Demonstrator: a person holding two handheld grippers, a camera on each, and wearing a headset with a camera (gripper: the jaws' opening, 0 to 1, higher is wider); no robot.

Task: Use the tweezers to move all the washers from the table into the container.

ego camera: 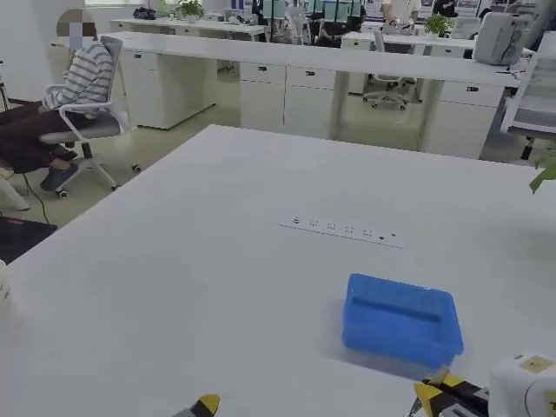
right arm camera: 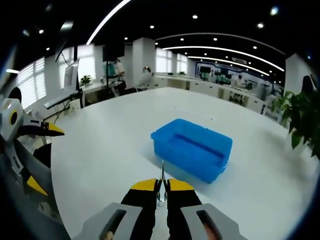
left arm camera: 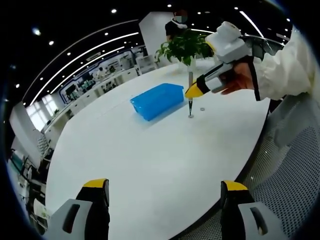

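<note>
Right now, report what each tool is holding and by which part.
Right tool: shut on the tweezers, gripped at their upper part. Left tool: open, holding nothing.

wide white table (ego camera: pixel 217 261) out front, and the blue container (ego camera: pixel 400 321) sits low and to the right, open side up. beyond it, a flush power strip (ego camera: pixel 343 231) in the tabletop. the right gripper (ego camera: pixel 434 395) pokes its yellow tip in near the container's front corner (too cropped to read its jaws). the left gripper (ego camera: pixel 207 405) peeks in well apart, bottom centre-left. far left, a person (ego camera: pixel 82 82) sits in a chair (ego camera: pixel 95 126).
</note>
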